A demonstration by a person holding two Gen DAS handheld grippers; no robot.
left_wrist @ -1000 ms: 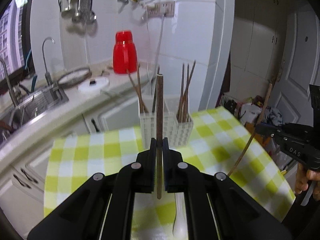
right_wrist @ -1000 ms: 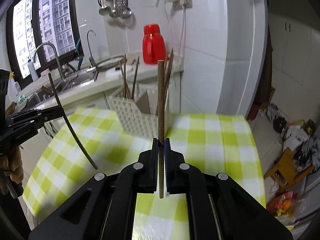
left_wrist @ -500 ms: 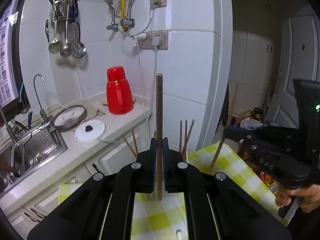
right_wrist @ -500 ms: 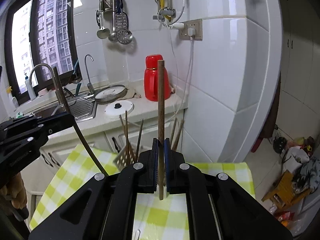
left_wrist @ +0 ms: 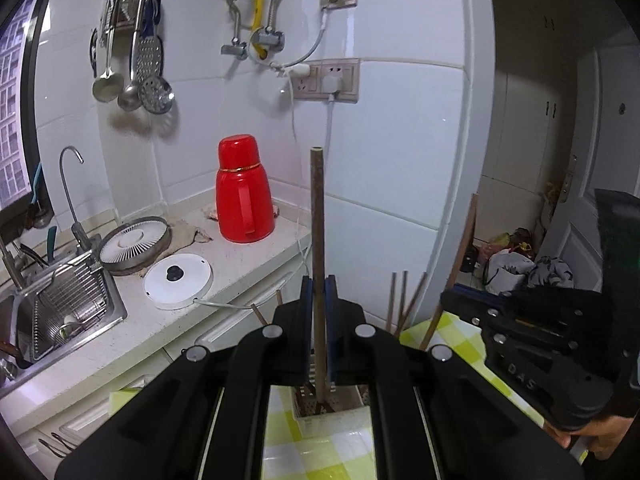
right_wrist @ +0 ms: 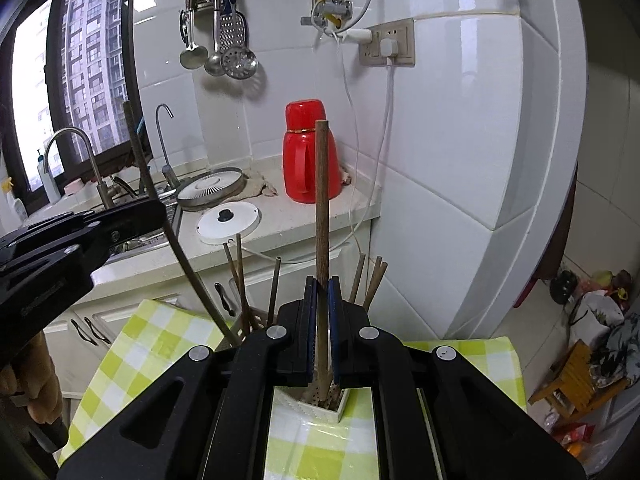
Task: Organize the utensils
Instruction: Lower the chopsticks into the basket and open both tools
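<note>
Your left hand-held gripper [left_wrist: 319, 300] is clamped tight on a brown chopstick [left_wrist: 317, 216], held upright above the white perforated holder [left_wrist: 336, 410]. Your right hand-held gripper [right_wrist: 322, 304] is likewise closed on its own chopstick [right_wrist: 322, 200], lower end over the holder's opening. Other chopsticks [right_wrist: 240, 276] lean inside. The holder stands on the bench's green-checked cloth [right_wrist: 132, 360].
</note>
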